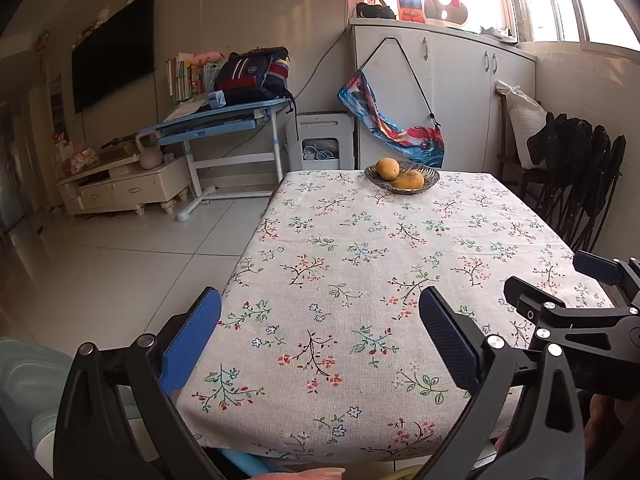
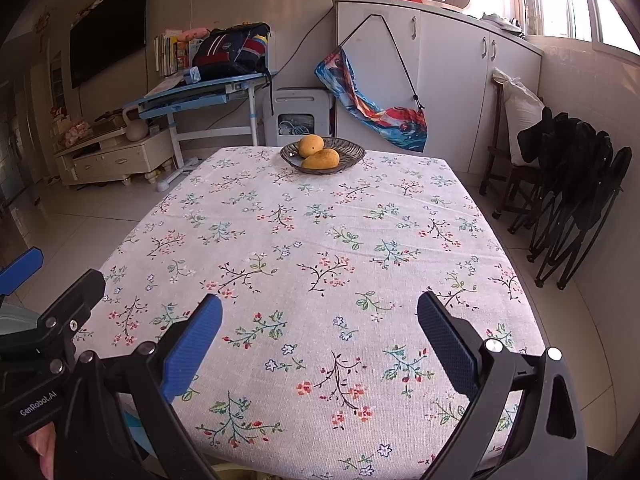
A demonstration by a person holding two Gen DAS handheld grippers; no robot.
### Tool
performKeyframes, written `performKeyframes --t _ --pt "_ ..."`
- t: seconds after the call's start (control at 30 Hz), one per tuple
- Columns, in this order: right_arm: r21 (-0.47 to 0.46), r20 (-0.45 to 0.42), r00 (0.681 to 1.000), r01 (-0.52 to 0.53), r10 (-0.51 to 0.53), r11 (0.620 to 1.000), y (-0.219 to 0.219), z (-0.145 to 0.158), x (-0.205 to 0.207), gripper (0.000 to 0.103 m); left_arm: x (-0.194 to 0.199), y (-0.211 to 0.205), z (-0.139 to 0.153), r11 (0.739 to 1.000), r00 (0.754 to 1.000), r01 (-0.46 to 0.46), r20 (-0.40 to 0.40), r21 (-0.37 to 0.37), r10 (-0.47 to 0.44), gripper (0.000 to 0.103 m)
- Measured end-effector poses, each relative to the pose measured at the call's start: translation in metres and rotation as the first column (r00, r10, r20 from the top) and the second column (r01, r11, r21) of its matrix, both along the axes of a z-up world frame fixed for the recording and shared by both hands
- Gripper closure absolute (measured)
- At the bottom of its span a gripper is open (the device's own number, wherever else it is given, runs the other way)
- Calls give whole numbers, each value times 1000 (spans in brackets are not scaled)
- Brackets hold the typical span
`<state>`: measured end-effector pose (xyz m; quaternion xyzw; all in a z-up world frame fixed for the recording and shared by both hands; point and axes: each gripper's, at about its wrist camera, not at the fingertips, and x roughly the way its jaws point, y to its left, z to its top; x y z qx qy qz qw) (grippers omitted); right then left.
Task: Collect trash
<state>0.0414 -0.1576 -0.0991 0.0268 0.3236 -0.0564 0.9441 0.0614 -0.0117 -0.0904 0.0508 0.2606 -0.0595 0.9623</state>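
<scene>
Both tongs, left and right, are spread wide and hold nothing. No trash shows on the tabletop. I cannot tell how it will feel or where to grab.

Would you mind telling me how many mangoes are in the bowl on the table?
2. One mango sits toward the back left of the bowl; the other mango lies in front of it, touching. Nothing else shows in the bowl.
</scene>
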Motion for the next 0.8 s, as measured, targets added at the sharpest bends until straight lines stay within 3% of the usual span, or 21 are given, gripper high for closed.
performKeyframes --t 0.8 --pt "6 4 1000 6 -6 1000 -3 3 -1 9 3 1 -6 1000 1000 -4 -11 1 4 7"
